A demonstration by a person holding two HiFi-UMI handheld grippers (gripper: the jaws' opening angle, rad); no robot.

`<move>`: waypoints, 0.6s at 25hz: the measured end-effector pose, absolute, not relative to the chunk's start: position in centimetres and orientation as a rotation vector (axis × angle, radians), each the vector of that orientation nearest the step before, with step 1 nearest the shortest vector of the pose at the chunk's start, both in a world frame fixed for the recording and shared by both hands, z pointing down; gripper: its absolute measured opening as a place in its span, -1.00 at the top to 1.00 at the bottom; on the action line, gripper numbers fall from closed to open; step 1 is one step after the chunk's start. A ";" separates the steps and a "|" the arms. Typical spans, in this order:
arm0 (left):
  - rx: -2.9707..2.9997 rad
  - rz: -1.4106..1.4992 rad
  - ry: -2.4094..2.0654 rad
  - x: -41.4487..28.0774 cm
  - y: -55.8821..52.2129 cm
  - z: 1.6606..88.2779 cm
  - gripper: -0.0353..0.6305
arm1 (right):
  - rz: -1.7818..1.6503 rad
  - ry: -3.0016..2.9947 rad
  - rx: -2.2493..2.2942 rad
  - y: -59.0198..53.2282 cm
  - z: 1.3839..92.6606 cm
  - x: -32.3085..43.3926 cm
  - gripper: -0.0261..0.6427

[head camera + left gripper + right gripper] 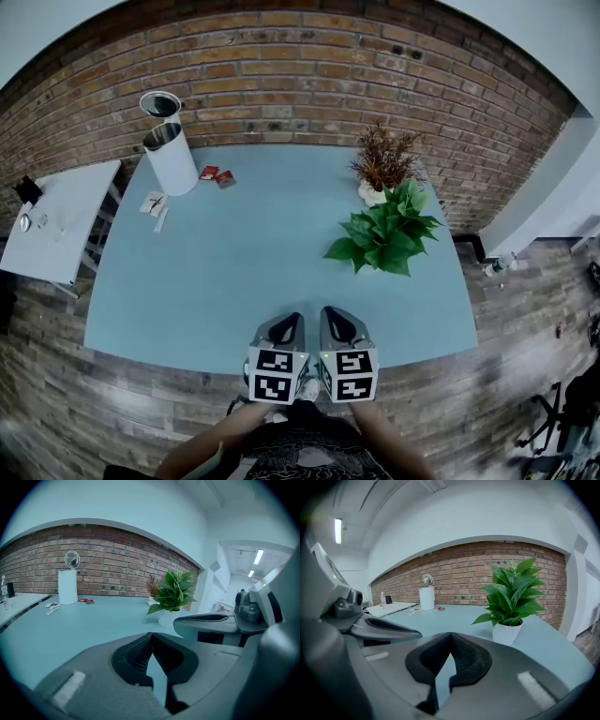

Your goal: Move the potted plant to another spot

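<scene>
Head view: your left tool point(288, 323) and right tool point(335, 321) sit side by side at the near edge of the pale blue counter point(244, 262). Both point away from you, and both have their jaws together with nothing in them. The green leafy potted plant point(384, 234) stands upright on the counter, far and to the right of both tools and well apart from them. Just behind it is a dried plant point(382, 159), and a white bin point(171, 155) stands at the far left.

Left gripper view: the left tool point(151, 638) is closed on nothing. The potted plant point(172, 592) rises beyond it, slightly to the right, with bare counter between them.

Right gripper view: the right tool point(450, 643) is closed and empty. The potted plant point(513, 592), in its white pot, stands ahead and to the right, nearer this tool than the left one.

Step in hand: this scene fits two stages. You may be about to reach for the plant, or you may have set it down and drawn back. The pictures do not settle which. If a grasp is to come, your tool would have to open and cross the bare counter to the pot
</scene>
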State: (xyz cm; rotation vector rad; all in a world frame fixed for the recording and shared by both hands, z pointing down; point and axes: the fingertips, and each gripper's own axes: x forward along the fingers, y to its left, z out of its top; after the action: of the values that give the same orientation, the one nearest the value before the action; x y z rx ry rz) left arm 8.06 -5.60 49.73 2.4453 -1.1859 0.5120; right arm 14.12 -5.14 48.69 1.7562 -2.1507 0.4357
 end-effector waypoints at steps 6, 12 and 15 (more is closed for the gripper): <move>2.454 0.508 -1.209 7.2 -4.9 49.3 0.89 | 0.453 -2.186 1.726 -4.2 48.2 12.9 0.91; 2.454 0.497 -1.223 6.5 -4.2 48.9 0.89 | 0.457 -2.194 1.712 -3.7 48.0 12.4 0.91; 2.449 0.496 -1.229 6.3 -3.9 49.0 0.89 | 0.457 -2.201 1.710 -3.5 47.9 12.3 0.90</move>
State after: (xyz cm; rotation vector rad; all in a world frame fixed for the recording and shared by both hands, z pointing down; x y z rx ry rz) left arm 6.27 -3.90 48.96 2.4488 -1.2289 0.4964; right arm 12.27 -3.47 47.88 1.7099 -2.2014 0.4570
